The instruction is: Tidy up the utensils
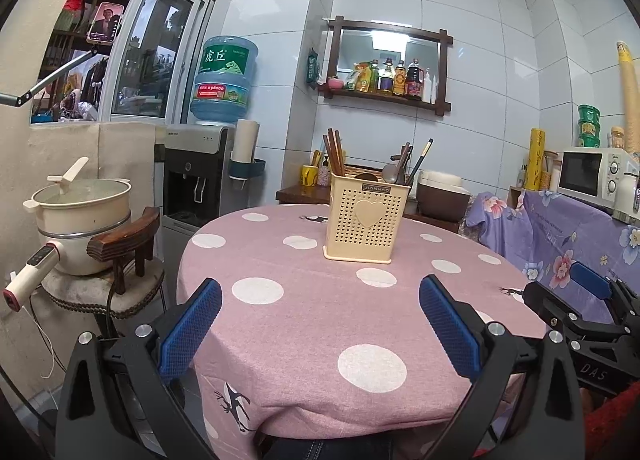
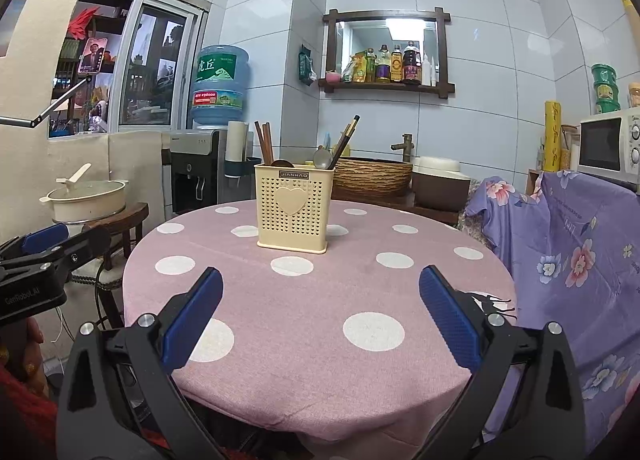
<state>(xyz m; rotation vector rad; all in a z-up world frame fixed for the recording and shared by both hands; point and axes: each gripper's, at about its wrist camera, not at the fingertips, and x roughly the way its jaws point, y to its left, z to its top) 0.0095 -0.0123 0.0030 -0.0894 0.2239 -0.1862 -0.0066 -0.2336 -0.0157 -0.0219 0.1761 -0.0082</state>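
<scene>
Both the left gripper (image 1: 320, 312) and right gripper (image 2: 320, 304) hang wide-fingered, empty. The caddy (image 1: 366, 215) near the surface's far edge looks light and stiff; its chopsticks (image 1: 335, 151) look slim, best pinched near their tops.

The cream utensil holder (image 1: 366, 219) on the bench carries a small dark plate at its top rim reading "JIANHAO". The big blue water jug (image 1: 224, 79) on the dispenser shows two large white characters, "虎丘", on its green label; the red band below has digits too blurred to read surely. The right gripper's (image 1: 592, 324) black body is marked "DAS", and the left gripper's (image 2: 36, 272) body reads "GenRobot.AI".
</scene>
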